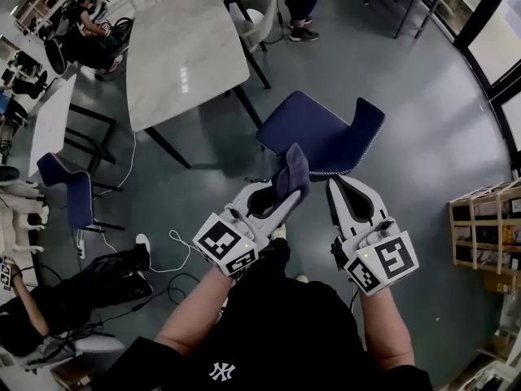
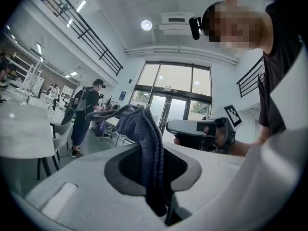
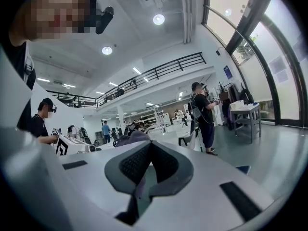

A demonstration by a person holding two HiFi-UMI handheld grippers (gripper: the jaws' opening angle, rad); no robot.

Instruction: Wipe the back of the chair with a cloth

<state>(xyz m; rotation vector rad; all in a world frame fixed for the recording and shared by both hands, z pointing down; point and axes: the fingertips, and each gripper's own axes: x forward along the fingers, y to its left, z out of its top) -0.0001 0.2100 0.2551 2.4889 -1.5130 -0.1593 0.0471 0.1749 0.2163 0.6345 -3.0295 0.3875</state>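
Observation:
A blue chair (image 1: 313, 129) stands on the grey floor just ahead of me, seat toward me and its back (image 1: 368, 127) on the right side. My left gripper (image 1: 285, 187) is shut on a dark blue-grey cloth (image 1: 294, 172), which sticks up past the jaw tips over the seat's near edge. In the left gripper view the cloth (image 2: 140, 129) hangs pinched between the pads of the left gripper (image 2: 147, 150). My right gripper (image 1: 335, 187) is held beside it, shut with nothing in it, short of the chair's front edge. The right gripper (image 3: 150, 150) points into the room.
A marble-topped table (image 1: 183, 47) stands ahead left with a grey chair (image 1: 259, 10) behind it. A second blue chair (image 1: 75, 190) is at the left. White cables (image 1: 175, 251) and a black bag (image 1: 77, 292) lie on the floor. Wooden shelves (image 1: 488, 235) are at the right. People stand around.

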